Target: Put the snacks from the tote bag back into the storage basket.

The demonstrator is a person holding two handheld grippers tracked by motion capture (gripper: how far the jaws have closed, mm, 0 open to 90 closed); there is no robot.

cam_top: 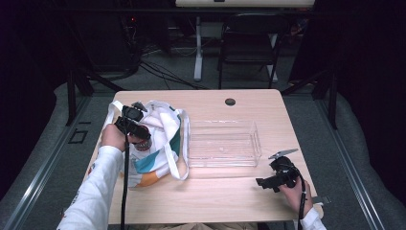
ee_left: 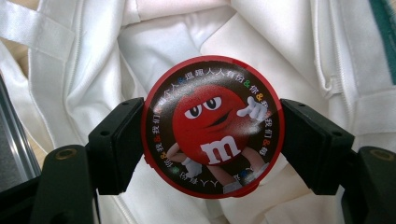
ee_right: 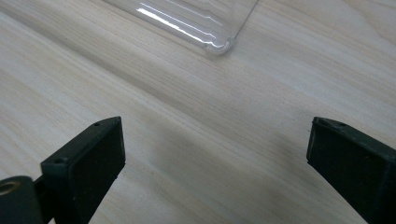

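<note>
A round candy tin with a red rim and a red cartoon figure on its lid sits between the jaws of my left gripper, which is shut on its sides. Behind it lies the white lining of a tote bag. From above, the left gripper hangs over the open white bag with teal and orange print, and the tin peeks out below it. My right gripper rests open low over the wood near the front right, jaws wide apart with nothing between them.
A clear plastic tray stands mid-table right of the bag; its corner lies ahead of the right gripper. A round cable hole sits near the table's far edge. A black chair stands beyond the table.
</note>
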